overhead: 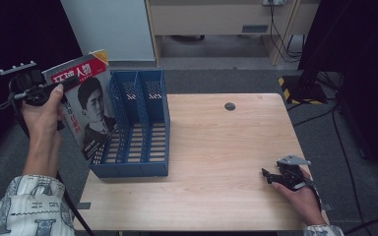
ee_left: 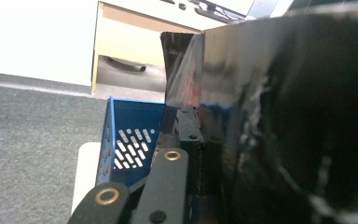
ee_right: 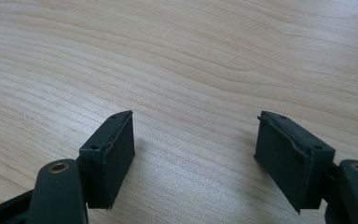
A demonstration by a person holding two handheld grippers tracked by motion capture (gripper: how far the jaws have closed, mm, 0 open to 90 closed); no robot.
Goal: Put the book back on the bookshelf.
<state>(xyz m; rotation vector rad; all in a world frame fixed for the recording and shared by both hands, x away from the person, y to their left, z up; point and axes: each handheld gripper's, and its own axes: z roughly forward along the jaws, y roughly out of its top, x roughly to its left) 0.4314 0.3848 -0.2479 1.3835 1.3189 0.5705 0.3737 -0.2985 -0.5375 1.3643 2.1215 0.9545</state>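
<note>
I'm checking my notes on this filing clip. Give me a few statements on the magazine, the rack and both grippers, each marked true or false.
1. The left gripper is shut on the magazine. True.
2. The magazine lies flat on the table. False: it is held up, tilted, at the blue file rack.
3. The right gripper is open over bare wood. True.
4. The rack is red. False: it is blue.

The left gripper point(ee_left: 193, 140) was clamped on a glossy dark magazine point(ee_left: 284, 121) — its cover loomed across the right of the view. Just past it stood a blue perforated file rack point(ee_left: 128, 140) on the pale surface point(ee_left: 86, 172), with grey carpet point(ee_left: 32, 144) beyond.
</note>
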